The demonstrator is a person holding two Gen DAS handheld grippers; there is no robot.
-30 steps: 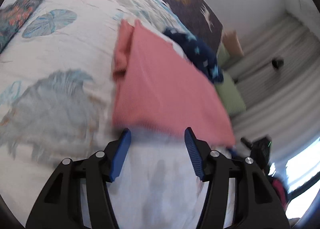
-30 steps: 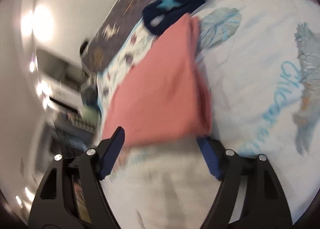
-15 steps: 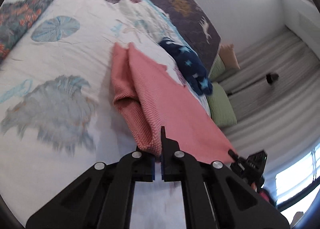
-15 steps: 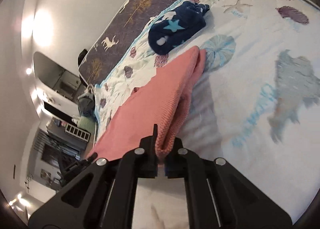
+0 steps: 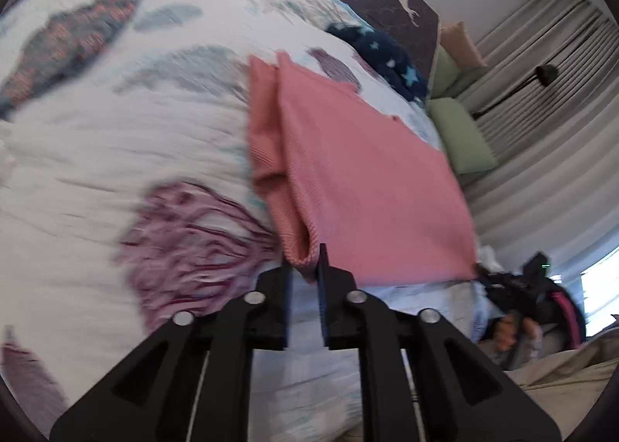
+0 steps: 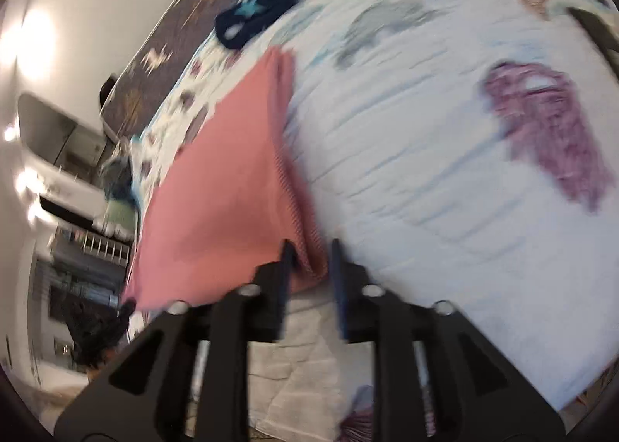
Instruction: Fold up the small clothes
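Currently, step: mid-fold, near edge of pink cloth (image 5: pixel 363 171) lifted off the bed (image 5: pixel 116 140).
left gripper (image 5: pixel 303 272): jaws clamped on the cloth's lower-centre corner.
right gripper (image 6: pixel 309 268): jaws pinching the other corner; blurry, gap looks wider.
cloth place: centre of frame, far end lying on the bed, below navy star garment (image 5: pixel 383 51) at upper right.
next: likely carry both corners toward the far edge, lay flat, then release.
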